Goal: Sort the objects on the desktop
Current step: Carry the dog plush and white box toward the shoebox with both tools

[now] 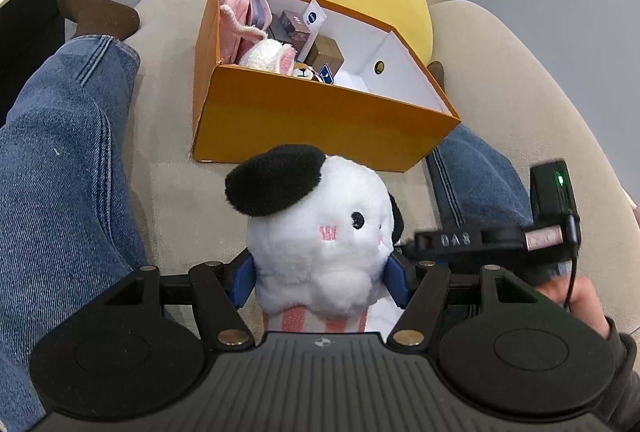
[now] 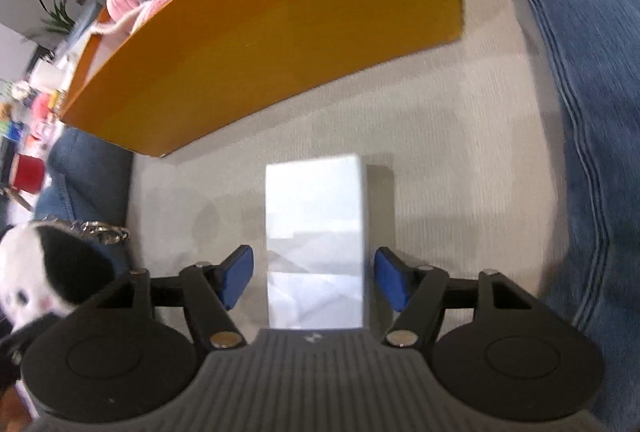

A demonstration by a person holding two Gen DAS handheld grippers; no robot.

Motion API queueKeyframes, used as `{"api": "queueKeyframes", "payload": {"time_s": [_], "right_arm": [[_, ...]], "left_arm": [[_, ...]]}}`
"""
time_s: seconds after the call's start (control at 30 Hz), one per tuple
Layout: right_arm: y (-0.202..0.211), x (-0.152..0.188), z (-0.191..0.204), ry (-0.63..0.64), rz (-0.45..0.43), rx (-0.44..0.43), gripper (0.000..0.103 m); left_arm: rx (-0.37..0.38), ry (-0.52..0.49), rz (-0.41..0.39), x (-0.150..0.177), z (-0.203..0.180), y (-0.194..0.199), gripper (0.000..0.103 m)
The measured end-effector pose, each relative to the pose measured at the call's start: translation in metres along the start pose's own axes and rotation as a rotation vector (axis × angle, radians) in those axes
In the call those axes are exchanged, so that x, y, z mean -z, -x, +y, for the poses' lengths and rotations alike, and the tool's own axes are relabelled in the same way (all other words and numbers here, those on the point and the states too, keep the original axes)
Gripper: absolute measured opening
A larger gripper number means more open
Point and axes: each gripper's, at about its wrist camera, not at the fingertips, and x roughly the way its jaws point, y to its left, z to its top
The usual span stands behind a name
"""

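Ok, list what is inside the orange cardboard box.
Inside the orange cardboard box: pink plush toy, white crocheted toy, small brown cartons. The near wall hides whatever lies low behind it.

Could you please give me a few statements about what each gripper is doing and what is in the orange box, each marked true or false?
1. The left gripper is shut on the white plush toy. True.
2. The right gripper is clamped on the white box. False: its pads stand apart from the box, with a gap on both sides.
3. The orange box already holds several items. True.
4. The white box lies inside the orange box. False: it lies on the beige cushion, in front of the orange box.
5. The plush toy has a black ear. True.
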Motion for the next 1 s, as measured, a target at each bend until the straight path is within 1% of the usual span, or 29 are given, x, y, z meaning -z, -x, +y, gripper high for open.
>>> {"api": "queueKeyframes", "payload": {"time_s": [0.07, 0.1, 0.13, 0.17, 0.23, 0.3, 0.33, 0.4, 0.5, 0.57, 0.6, 0.63, 0.73, 0.87, 1.0], "right_arm": [[-0.007, 0.007, -0.005, -0.025, 0.022, -0.012, 0.065], [-0.004, 0.009, -0.011, -0.039, 0.033, -0.023, 0.063], [-0.004, 0.013, -0.012, -0.051, 0.027, -0.039, 0.063], [0.008, 0.017, -0.012, -0.057, 0.017, -0.049, 0.063], [0.007, 0.018, -0.015, -0.065, 0.006, -0.062, 0.063], [0.002, 0.022, -0.006, -0.06, -0.01, -0.073, 0.063], [-0.006, 0.024, -0.002, -0.063, -0.018, -0.081, 0.063], [-0.01, 0.025, 0.001, -0.07, -0.028, -0.106, 0.057], [-0.009, 0.028, 0.006, -0.065, -0.046, -0.107, 0.054], [-0.002, 0.029, 0.007, -0.072, -0.06, -0.137, 0.038], [0.001, 0.029, 0.008, -0.069, -0.058, -0.153, 0.035], [0.004, 0.03, 0.012, -0.048, -0.064, -0.153, 0.032], [0.012, 0.033, 0.024, 0.007, -0.084, -0.131, 0.029], [0.033, 0.027, 0.035, 0.04, -0.133, -0.134, 0.029], [0.063, 0.01, 0.047, 0.128, -0.186, -0.093, 0.029]], "left_arm": [[-0.001, -0.007, 0.0, -0.001, -0.003, -0.001, 0.074], [0.0, -0.01, 0.001, -0.001, -0.004, -0.002, 0.074], [0.0, -0.012, 0.002, -0.002, -0.005, -0.003, 0.074], [-0.001, -0.015, 0.004, -0.002, -0.007, -0.004, 0.074], [-0.003, -0.022, 0.009, -0.001, -0.009, -0.006, 0.074], [-0.005, -0.027, 0.013, -0.001, -0.012, -0.007, 0.074], [-0.006, -0.029, 0.014, 0.0, -0.014, -0.008, 0.074], [-0.011, -0.034, 0.013, 0.0, -0.016, -0.009, 0.074], [-0.021, -0.049, 0.01, -0.001, -0.02, -0.007, 0.074], [-0.027, -0.06, 0.006, -0.003, -0.022, -0.005, 0.074], [-0.029, -0.063, 0.003, -0.005, -0.023, -0.005, 0.074], [-0.031, -0.067, 0.0, -0.006, -0.024, -0.005, 0.074], [-0.03, -0.088, -0.012, -0.013, -0.03, -0.004, 0.074], [-0.024, -0.125, -0.032, -0.03, -0.038, -0.002, 0.074], [-0.015, -0.163, -0.067, -0.057, -0.047, 0.001, 0.074]]}}
